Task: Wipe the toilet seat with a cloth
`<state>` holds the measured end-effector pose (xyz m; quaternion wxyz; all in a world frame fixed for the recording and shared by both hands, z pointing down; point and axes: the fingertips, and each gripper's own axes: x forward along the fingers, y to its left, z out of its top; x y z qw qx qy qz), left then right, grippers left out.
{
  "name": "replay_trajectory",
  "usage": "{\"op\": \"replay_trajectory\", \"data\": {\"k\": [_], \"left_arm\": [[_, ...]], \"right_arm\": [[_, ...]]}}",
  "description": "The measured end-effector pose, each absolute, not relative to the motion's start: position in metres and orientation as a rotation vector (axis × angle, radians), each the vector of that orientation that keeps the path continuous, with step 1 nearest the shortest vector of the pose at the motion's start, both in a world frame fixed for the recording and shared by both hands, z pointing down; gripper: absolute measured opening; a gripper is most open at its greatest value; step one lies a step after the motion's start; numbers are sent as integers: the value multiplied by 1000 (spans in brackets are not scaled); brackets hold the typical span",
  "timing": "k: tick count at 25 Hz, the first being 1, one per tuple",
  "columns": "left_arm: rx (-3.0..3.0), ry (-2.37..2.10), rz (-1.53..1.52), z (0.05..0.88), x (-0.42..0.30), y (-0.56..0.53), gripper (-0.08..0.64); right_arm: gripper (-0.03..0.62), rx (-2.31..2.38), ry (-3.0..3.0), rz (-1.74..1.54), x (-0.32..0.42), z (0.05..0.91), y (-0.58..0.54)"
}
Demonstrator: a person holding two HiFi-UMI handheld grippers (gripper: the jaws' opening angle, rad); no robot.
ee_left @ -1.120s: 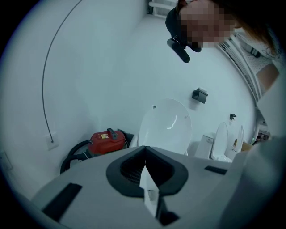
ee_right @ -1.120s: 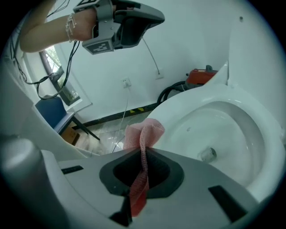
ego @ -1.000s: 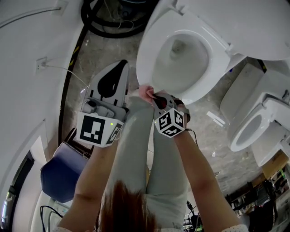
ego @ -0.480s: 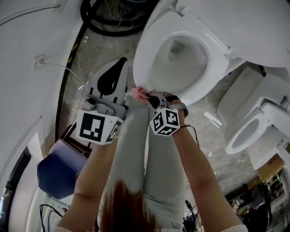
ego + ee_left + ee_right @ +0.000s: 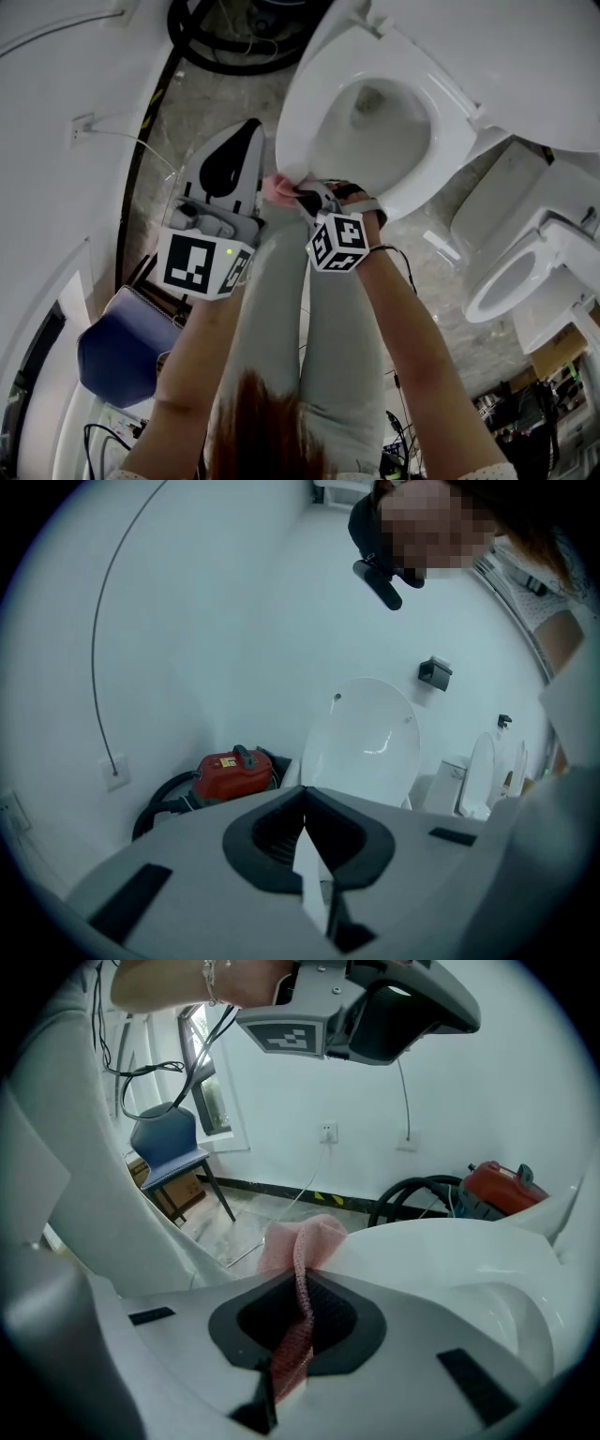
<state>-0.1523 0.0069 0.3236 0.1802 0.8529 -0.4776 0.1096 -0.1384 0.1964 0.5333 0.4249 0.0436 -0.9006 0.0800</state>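
Observation:
A white toilet seat rings the open bowl at the top middle of the head view, with its lid raised. My right gripper is shut on a pink cloth, which presses on the seat's near front rim. In the right gripper view the pink cloth runs between the closed jaws onto the seat. My left gripper hangs to the left of the bowl over the floor, shut and empty, its jaws pointing towards the wall.
A red vacuum with a black hose sits by the wall behind the toilet. A blue chair stands at lower left. A second toilet is at the right. The person's legs stand just before the bowl.
The right gripper with the cloth has slid left along the seat's front rim. The left gripper has hardly moved.

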Motion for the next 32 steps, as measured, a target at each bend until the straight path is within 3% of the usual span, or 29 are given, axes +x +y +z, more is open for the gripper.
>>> {"op": "replay_trajectory", "data": {"k": [32], "left_arm": [[2383,-1378,336,330,-165,-10,2]], "right_arm": [[26,227,-2274,370,-142,531,98]]}}
